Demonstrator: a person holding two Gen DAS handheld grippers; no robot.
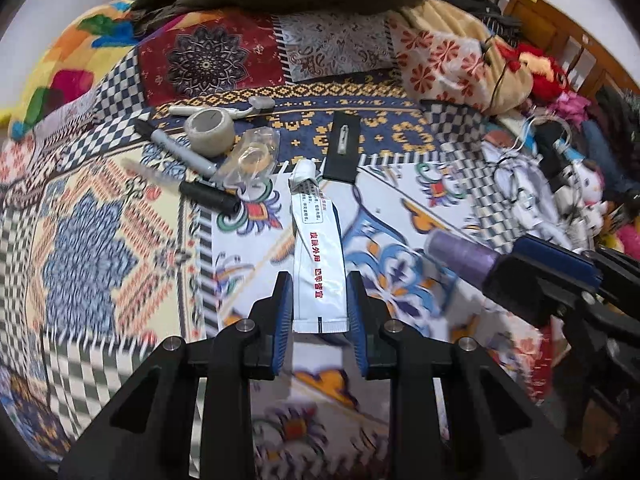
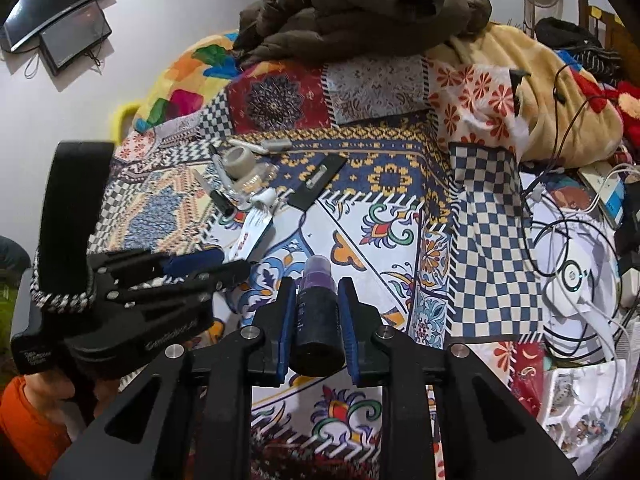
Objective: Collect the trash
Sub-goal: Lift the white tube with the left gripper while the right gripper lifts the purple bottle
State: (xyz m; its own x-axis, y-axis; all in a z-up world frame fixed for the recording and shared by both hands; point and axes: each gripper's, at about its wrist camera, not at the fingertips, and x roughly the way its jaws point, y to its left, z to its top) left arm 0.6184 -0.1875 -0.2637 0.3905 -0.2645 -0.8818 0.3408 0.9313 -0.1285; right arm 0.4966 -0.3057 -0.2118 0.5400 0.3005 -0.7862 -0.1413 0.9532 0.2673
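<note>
A white ointment tube (image 1: 316, 248) with red print lies lengthwise on the patterned bedspread (image 1: 100, 248). Its crimped end sits between the pads of my left gripper (image 1: 319, 280), which press on both edges. In the right wrist view the left gripper (image 2: 224, 262) reaches in from the left with the tube (image 2: 256, 230) at its tips. My right gripper (image 2: 317, 284) is shut on a purple spool (image 2: 316, 312) with a dark end, held above the bedspread. The left wrist view shows this spool (image 1: 464, 258) sticking out of the right gripper (image 1: 504, 268).
Beyond the tube lie a tape roll (image 1: 210, 131), a grey marker (image 1: 176, 148), a black cylinder (image 1: 210, 197), a clear plastic packet (image 1: 250, 156) and a black card (image 1: 342, 146). A brown jacket (image 2: 360, 12) is heaped at the back. Cables and white devices (image 2: 572, 280) crowd the right.
</note>
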